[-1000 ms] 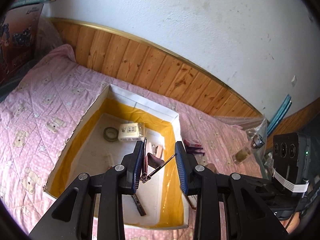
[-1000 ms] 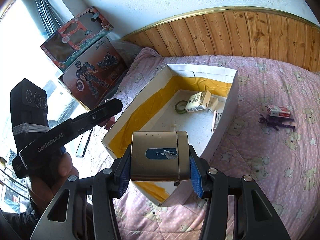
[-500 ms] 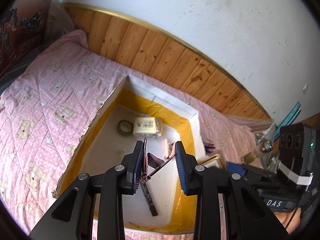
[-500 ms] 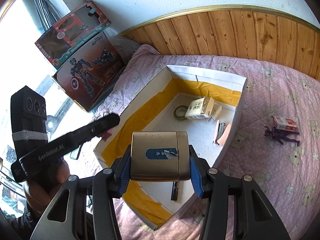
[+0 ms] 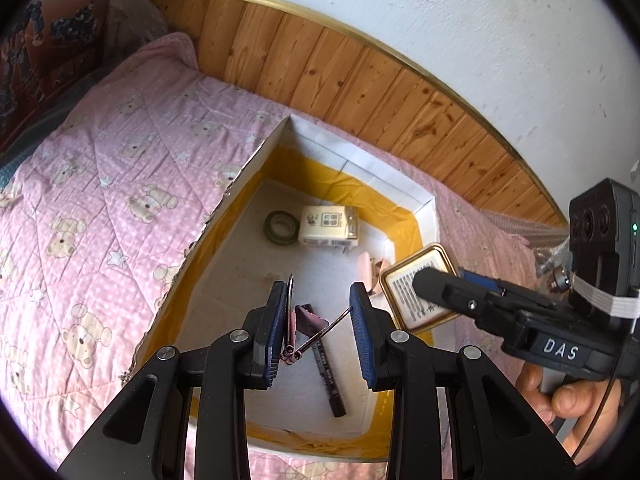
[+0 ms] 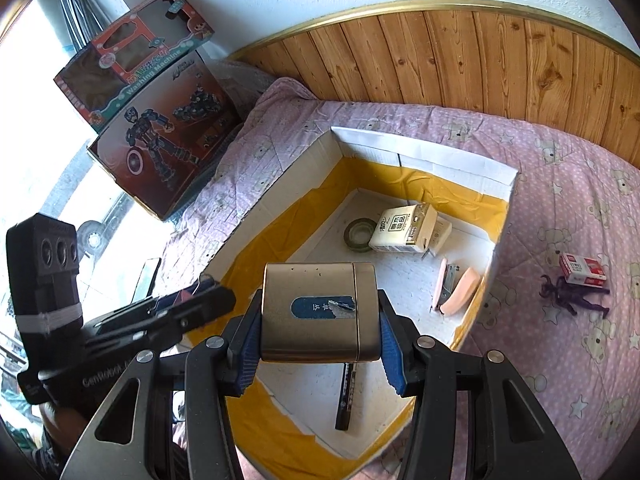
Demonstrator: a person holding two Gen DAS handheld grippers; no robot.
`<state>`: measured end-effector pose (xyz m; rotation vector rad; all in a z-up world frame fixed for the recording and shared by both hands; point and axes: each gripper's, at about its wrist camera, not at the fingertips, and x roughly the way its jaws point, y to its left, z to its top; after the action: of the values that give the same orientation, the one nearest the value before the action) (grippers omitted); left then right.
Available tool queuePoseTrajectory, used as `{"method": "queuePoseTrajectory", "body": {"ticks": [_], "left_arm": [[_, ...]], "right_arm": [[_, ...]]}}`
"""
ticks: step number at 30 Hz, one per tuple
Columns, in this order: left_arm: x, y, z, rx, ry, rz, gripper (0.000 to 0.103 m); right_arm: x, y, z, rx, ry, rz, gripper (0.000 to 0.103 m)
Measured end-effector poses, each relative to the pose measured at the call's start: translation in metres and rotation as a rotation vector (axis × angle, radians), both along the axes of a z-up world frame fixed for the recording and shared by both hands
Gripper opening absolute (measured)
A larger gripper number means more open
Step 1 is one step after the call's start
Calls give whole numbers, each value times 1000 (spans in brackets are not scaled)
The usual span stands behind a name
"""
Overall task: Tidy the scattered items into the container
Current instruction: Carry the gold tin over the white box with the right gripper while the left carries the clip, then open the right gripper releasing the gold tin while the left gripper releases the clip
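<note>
Bed with pink quilt (image 6: 568,364), bear-and-star print, wood panelling along its far side. Directly on the quilt: open white box (image 6: 424,156) with yellow lining, sitting mid-bed. To the right of the box, well apart from it, a small red-and-white packet (image 6: 582,268) and a dark purple toy figure (image 6: 572,298), the two touching or nearly so. At the far left end, two toy cartons (image 6: 156,136) lean beside the bed's edge.
</note>
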<state>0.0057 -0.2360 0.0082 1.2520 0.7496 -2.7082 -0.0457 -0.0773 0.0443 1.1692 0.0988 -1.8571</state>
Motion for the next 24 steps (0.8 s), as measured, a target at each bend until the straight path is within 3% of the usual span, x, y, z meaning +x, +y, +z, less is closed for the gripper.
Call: {"method": "queuePoseTrajectory", "body": {"ticks": [9,24], "left_arm": [[-4,1,-9,-30,-38,-18,32],[-19,8,-30,-120,-140,-45,33]], "right_arm": [[-14,-21,-10,53,-4,-8,52],[-36,-52,-38,233,21,-15,52]]}}
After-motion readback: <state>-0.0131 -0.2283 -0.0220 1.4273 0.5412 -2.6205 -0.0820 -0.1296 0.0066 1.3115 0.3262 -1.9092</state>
